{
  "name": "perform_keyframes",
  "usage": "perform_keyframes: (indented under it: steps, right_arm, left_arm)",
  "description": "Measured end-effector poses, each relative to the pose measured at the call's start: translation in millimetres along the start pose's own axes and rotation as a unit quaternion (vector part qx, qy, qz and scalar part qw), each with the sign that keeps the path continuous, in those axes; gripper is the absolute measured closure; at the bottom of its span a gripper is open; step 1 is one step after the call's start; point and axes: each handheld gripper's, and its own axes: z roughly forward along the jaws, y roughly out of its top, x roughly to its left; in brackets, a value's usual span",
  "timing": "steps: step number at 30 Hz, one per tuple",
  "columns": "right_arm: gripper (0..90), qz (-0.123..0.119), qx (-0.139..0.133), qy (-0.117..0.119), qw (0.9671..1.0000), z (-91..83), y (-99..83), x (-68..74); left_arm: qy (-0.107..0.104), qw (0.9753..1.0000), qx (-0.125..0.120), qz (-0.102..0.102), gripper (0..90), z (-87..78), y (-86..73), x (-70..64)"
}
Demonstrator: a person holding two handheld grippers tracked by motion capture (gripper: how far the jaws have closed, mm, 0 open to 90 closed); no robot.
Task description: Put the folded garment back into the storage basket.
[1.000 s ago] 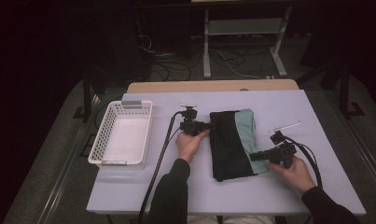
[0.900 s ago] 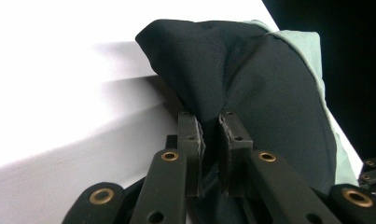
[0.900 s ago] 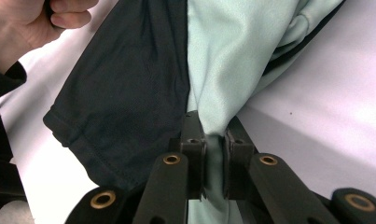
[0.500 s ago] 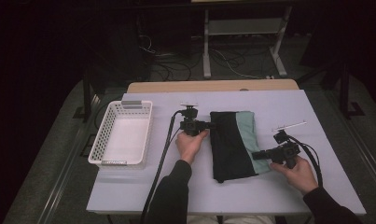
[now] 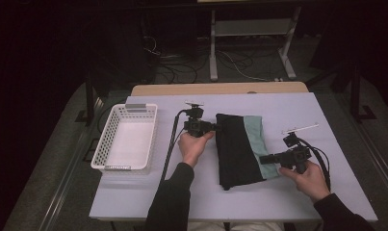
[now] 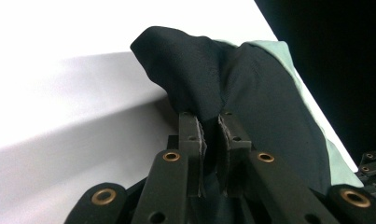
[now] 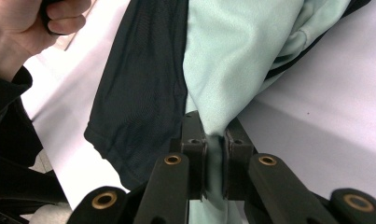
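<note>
Lying folded near the middle of the tabletop [image 5: 134, 192]: a black-and-mint garment [image 5: 239, 149], long axis running away from the person, black panel toward the left, mint strip along the right edge. Bunching upward at the far-left corner, where the black cloth [image 6: 251, 107] is rising into a peak between the left gripper [image 5: 215, 128] jaws. Clamping on that corner, jaws drawn nearly together with a fold of black fabric pinched between them, as the left gripper view [image 6: 211, 140] shows. Pointing rightward into the cloth from its left side, left hand [image 5: 194, 147] just beside the garment's edge.

Gathering likewise at the near-right edge, mint fabric [image 7: 232, 60] being pulled into the right gripper [image 7: 212, 140] jaws, closed on a pleat of it. Reaching leftward from the right hand [image 5: 309, 180], so the two grippers [image 5: 266, 159] are gripping diagonally opposite parts of the cloth and facing each other across it.

Judging from this: any lift, spread or fold likely turning on that diagonal, with both holds already taken and the garment between them.

Sitting well apart to the left, a white basket [image 5: 107, 144].
</note>
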Motion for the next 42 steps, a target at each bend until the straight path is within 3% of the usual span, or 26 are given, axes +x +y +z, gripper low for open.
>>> perform_keyframes:
  steps: [8, 17, 31, 42]
  right_arm:
    - [80.8, 0.009, -0.007, 0.008, 0.9999, -6.9, 3.8, 8.5]
    - [80.8, -0.001, -0.014, 0.014, 0.9998, -13.2, 9.6, 25.1]
    - [80.8, -0.025, -0.031, 0.018, 0.9990, -19.8, 16.6, 42.0]
    - [80.8, -0.048, -0.038, 0.016, 0.9980, -26.4, 30.4, 59.3]
  left_arm:
    - [0.006, 0.9998, 0.009, 0.016, 80.8, -13.6, 9.6, -10.1]
    - [0.014, 0.9993, 0.011, 0.032, 80.9, -28.2, 21.3, -21.8]
    - [0.029, 0.9977, 0.010, 0.060, 81.0, -43.7, 35.7, -37.5]
    - [0.032, 0.9974, -0.008, 0.064, 81.0, -61.2, 45.0, -41.3]
